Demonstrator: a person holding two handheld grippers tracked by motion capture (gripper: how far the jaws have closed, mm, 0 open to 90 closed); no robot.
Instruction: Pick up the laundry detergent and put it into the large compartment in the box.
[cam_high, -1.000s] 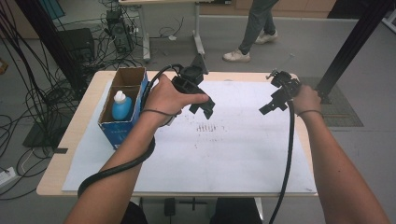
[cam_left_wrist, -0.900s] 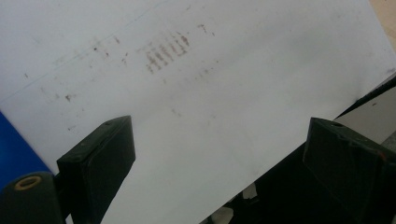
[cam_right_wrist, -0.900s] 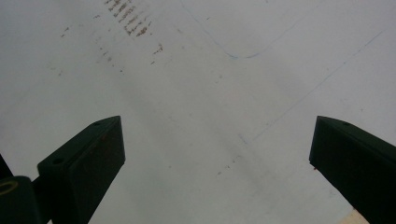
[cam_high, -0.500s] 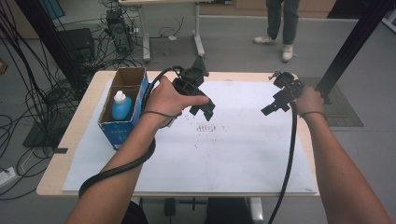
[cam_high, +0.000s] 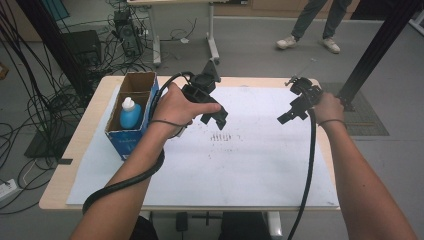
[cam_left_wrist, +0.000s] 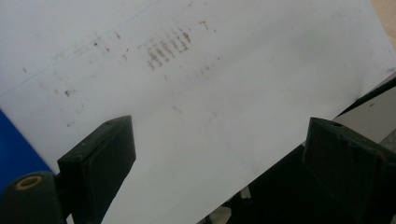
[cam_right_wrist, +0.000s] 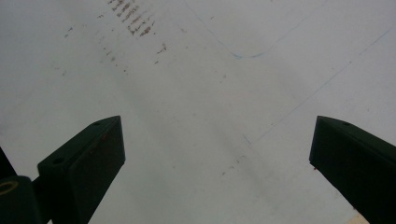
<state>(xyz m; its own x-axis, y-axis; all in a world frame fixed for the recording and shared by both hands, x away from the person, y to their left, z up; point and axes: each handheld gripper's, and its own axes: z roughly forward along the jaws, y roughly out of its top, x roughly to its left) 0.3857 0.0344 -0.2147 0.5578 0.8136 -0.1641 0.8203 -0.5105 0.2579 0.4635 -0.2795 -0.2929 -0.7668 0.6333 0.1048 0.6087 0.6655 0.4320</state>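
Hands hold both grippers above the white sheet that covers most of the tabletop. The left gripper hangs over the sheet's upper middle, its jaws spread wide apart with nothing between them; in the left gripper view bare paper shows in the gap, with a patch of dark smudges toward 12 o'clock. The right gripper hovers near the sheet's upper right part, at about 3 o'clock from the left one and well apart from it; its jaws too stand wide and empty over smudged paper in the right gripper view. A blue bottle with a white cap stands upright inside an open cardboard box at the left edge of the sheet, at about 9 o'clock from the left gripper, near the left hand but not touched by it
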